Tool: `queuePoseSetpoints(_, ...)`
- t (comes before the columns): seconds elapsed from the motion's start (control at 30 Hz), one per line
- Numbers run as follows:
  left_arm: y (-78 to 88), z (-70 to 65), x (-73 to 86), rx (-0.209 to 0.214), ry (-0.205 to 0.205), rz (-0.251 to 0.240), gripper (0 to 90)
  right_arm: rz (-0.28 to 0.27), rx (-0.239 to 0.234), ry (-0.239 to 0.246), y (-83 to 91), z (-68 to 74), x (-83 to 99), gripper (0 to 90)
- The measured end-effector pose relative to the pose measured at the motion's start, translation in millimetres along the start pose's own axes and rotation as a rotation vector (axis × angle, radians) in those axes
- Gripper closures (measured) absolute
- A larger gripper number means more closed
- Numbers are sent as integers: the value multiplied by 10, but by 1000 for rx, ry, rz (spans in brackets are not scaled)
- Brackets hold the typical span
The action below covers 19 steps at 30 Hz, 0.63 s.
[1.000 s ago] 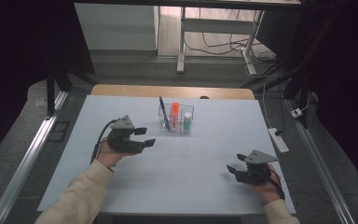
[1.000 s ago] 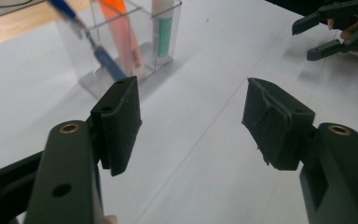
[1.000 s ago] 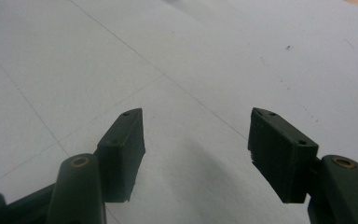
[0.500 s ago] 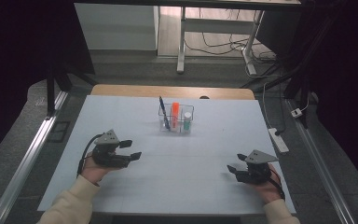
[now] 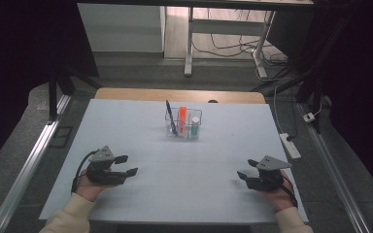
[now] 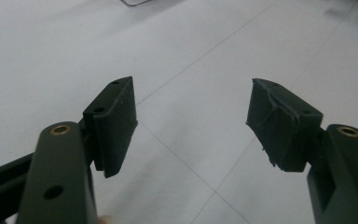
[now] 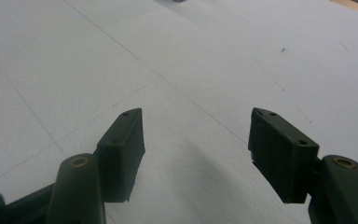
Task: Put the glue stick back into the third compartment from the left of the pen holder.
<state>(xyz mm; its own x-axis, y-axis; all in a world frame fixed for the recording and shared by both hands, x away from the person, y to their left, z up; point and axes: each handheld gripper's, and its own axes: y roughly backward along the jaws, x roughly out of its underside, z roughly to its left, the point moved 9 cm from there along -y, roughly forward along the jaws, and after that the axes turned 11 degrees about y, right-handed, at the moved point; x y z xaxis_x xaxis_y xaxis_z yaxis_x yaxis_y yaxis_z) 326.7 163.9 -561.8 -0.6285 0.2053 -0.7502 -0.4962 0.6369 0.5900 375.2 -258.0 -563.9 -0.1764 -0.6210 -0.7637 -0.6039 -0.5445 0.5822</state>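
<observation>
Nearest us, our left gripper (image 5: 126, 165) and right gripper (image 5: 244, 174) rest low over the white table (image 5: 184, 194), both released and empty; the left's jaws have just been opening. Farther off, mid-table, the clear organizer (image 5: 183, 127) holds a pen, an orange marker and a small bottle.

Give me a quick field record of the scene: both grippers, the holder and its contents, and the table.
left gripper: open, nothing between the jaws, low over the near-left of the sheet; jaws have just been opening
right gripper: open, nothing held, near-right of the sheet
holder: clear organizer, upright, far centre, apart from both grippers
contents: dark pen, orange marker, white tube with green base
surface: white sheet on a wooden table
</observation>
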Motion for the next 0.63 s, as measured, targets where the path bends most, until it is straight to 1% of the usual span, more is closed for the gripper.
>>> queuePoseSetpoints(0.07,15,-5,15,-6,-10,-2,325,-1,-3,8,7,0,-3,351)
queuePoseSetpoints(0.27,8,-2,20,-16,-23,-4,322,-9,-9,3,12,2,-10,340)
queuePoseSetpoints(0.43,23,22,12,-18,-15,-13,317,-15,-9,1,25,3,-18,321)
queuePoseSetpoints(0.63,23,28,12,-22,-16,-13,311,-17,-13,2,33,3,-18,310)
